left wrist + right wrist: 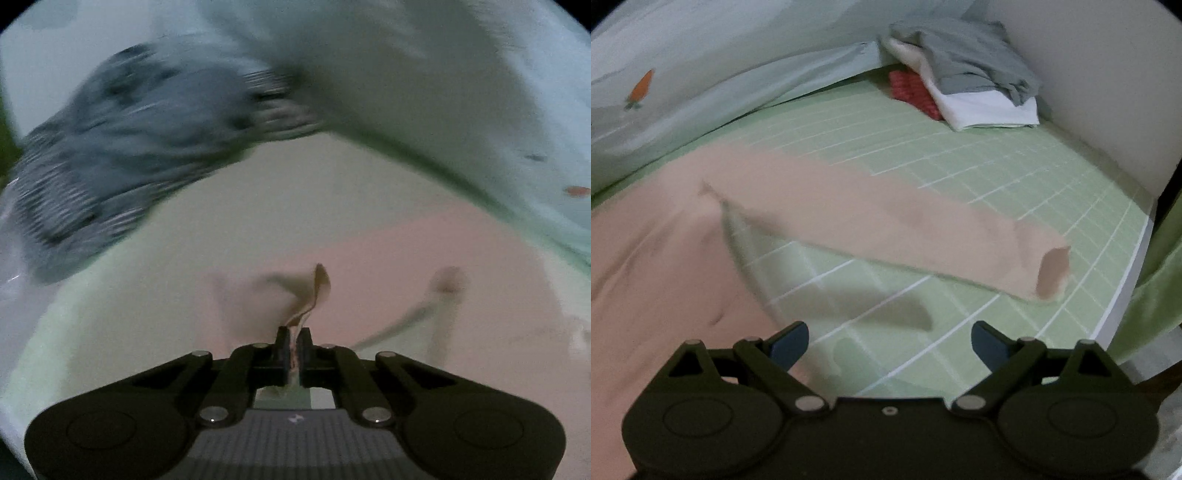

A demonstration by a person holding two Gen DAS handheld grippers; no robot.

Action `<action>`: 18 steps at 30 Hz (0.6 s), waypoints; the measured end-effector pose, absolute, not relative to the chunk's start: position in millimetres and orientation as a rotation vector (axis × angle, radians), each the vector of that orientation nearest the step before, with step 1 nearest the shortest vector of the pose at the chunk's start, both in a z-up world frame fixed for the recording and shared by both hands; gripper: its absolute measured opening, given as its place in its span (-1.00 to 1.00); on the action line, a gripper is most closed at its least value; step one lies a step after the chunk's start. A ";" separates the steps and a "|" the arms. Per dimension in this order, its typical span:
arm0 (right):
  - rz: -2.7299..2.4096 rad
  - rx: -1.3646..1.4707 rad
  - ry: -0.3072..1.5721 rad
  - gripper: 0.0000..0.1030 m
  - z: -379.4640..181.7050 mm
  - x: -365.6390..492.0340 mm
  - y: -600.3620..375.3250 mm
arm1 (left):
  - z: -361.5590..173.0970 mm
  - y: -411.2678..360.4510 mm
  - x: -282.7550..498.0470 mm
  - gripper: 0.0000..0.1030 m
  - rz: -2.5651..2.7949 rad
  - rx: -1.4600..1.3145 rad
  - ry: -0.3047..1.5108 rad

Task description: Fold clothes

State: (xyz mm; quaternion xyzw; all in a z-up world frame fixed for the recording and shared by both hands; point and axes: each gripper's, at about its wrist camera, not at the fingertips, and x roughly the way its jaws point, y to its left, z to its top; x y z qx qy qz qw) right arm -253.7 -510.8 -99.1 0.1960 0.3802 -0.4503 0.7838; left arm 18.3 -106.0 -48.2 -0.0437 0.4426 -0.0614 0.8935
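A pale pink garment (657, 258) lies spread on the green checked bed sheet (960, 177), one long sleeve (886, 229) stretched out to the right with its cuff open. In the left wrist view the same pink garment (369, 258) fills the lower half, blurred. My left gripper (294, 339) is shut on a pinched fold of its fabric, which sticks up between the black pads. My right gripper (889, 341) hovers open above the sheet beside the garment's body, below the sleeve, with nothing between its blue-tipped fingers (790, 345).
A heap of clothes (964, 70), grey over white over red, sits at the bed's far corner by a white wall (1089, 74). A pale blue quilt (701, 74) with a carrot print runs along the back. A blurred dark grey garment (129, 147) lies at left. The bed edge (1126, 277) drops off at right.
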 end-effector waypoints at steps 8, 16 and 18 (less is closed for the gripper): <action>-0.996 0.469 0.790 0.85 -98.6 -276.0 -564.5 | -49.9 -250.9 -9.4 -0.34 -0.404 -0.087 0.965; -0.902 0.462 0.782 1.00 -101.5 -239.5 -560.8 | -60.0 -205.7 -28.2 0.68 -0.176 -0.068 0.981; -0.859 0.409 0.782 1.00 -99.3 -218.8 -542.6 | -64.4 -186.1 -23.7 0.71 -0.090 -0.089 1.009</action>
